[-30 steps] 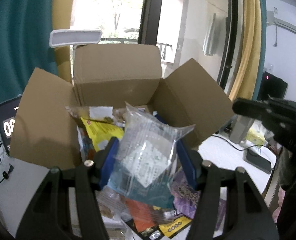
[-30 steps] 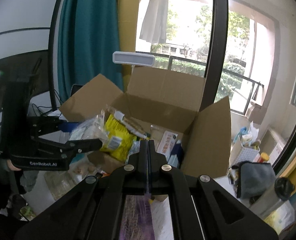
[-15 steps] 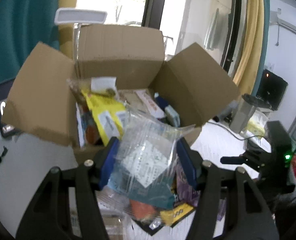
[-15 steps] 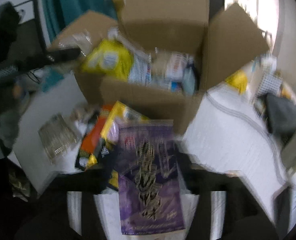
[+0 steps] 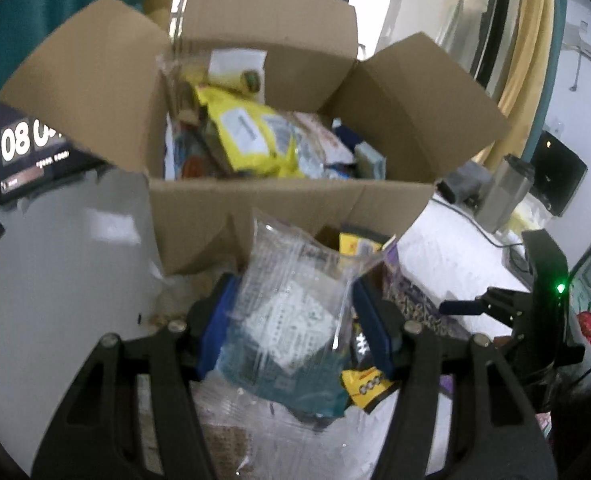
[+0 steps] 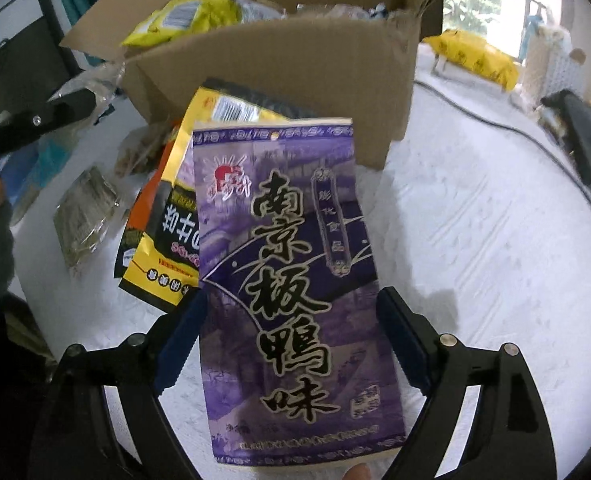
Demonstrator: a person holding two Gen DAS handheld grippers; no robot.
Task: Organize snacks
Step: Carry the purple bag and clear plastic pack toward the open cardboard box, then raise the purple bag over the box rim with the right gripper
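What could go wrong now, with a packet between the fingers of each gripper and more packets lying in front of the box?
1. The clear packet in the left gripper is crumpled, slack film; it may slip.
2. The purple packet lies between the open fingers of the right gripper, partly over the yellow packet; closing may drag both.
3. The cardboard box looks full, so added packets may spill.

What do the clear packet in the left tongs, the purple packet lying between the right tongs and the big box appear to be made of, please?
Clear packet: thin see-through plastic film, crinkled and glossy, contents showing through. Purple packet: printed plastic or foil laminate, probably; smooth with a slight sheen. Big box: plain brown corrugated cardboard, matte, with creased flaps and a torn edge.
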